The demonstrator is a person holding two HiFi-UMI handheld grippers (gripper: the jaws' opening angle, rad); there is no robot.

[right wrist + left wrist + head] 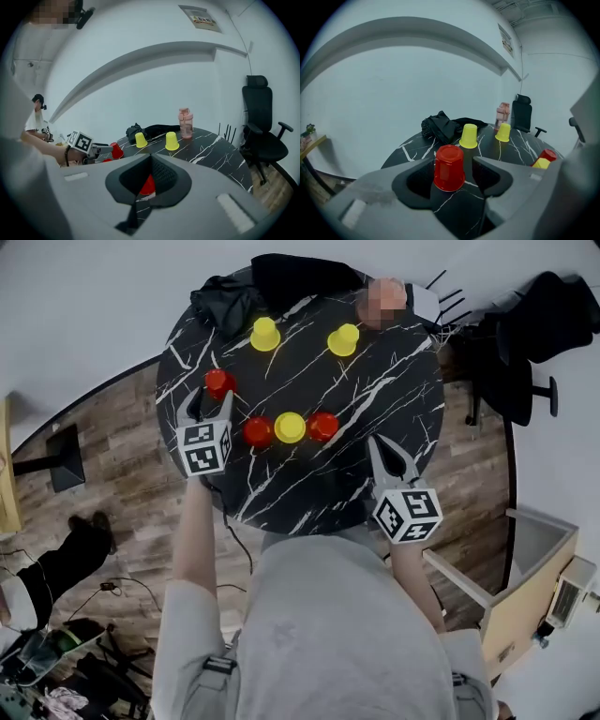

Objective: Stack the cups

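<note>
Shows a glossy red plastic cup (449,168), mouth down, tapered, with a faceted flat base on top. Stands on the table between the wide-spread jaws of the left claw (452,160), clear of both dark, scooped pads. Matte grey plastic for the claw body, with a black-and-white marker cube behind the jaws.

Just to the right of the left claw, and ahead and to the left of the right claw (386,454): a row of three cups (290,427), red, yellow, red, all mouth down and side by side. Right claw pressed fully together, ribbed dark pads meeting, nothing pinched.

Farther beyond both claws' tips: two yellow cups (265,334), also inverted, well apart from each other. Past them, at the far edge, a crumpled black cloth (281,282) and a pink translucent bottle (185,123), upright.

Underneath it all, a round table (356,484), black with white marble veining. Off to the right claw's right, a black office chair (260,126).
</note>
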